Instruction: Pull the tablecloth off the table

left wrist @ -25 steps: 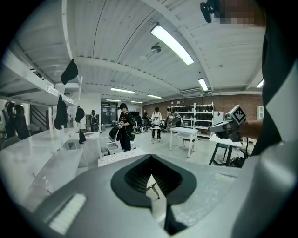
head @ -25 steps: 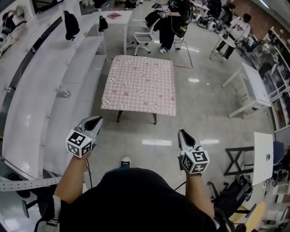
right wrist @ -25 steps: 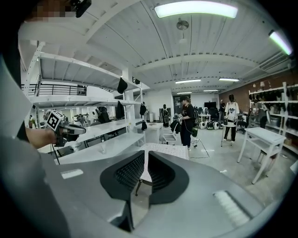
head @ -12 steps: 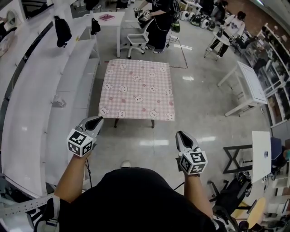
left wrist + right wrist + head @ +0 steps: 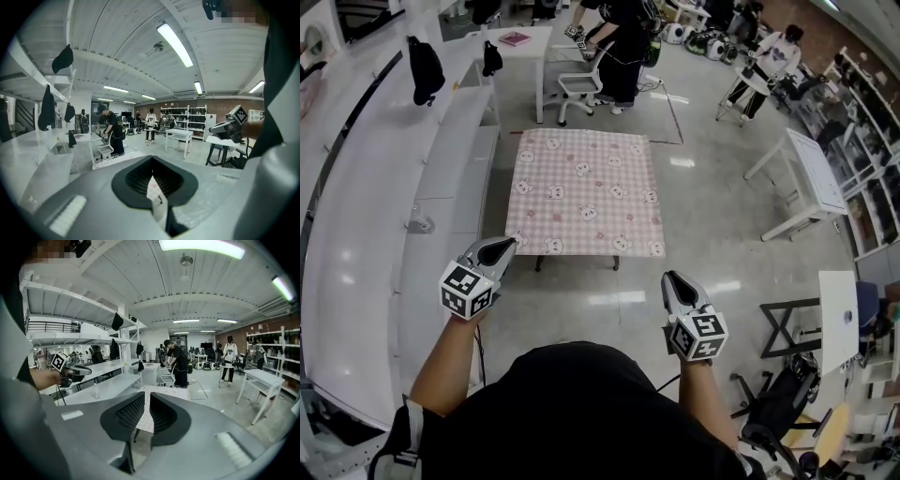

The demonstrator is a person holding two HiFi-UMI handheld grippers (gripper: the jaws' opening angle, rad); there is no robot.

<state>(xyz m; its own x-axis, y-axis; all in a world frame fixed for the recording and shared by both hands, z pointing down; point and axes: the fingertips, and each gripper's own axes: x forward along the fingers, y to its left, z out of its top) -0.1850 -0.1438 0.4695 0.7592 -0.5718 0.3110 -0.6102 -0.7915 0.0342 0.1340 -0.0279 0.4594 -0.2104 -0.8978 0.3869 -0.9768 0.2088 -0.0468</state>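
A pink checked tablecloth [image 5: 586,192] with small animal prints covers a low table whose dark legs [image 5: 537,264] show beneath the near edge. My left gripper [image 5: 508,244] is held out just short of the cloth's near-left corner, jaws shut and empty. My right gripper [image 5: 670,277] hangs over bare floor before the near-right corner. Its jaws stand a narrow slit apart, having just opened a little, with nothing between them. In the right gripper view the tablecloth [image 5: 161,391] lies ahead past my right gripper [image 5: 146,397]. In the left gripper view the cloth [image 5: 112,161] is ahead left of my left gripper [image 5: 152,159].
Long white benches [image 5: 441,178] run along the left. A person [image 5: 623,33] stands by an office chair [image 5: 577,89] and a white desk [image 5: 525,42] beyond the table. A white table [image 5: 811,183] and a black folding stand [image 5: 792,328] are at the right.
The covered table has come closer to both grippers. The left gripper's tip now reaches the cloth's near-left corner in the head view; the right one stays short of it.
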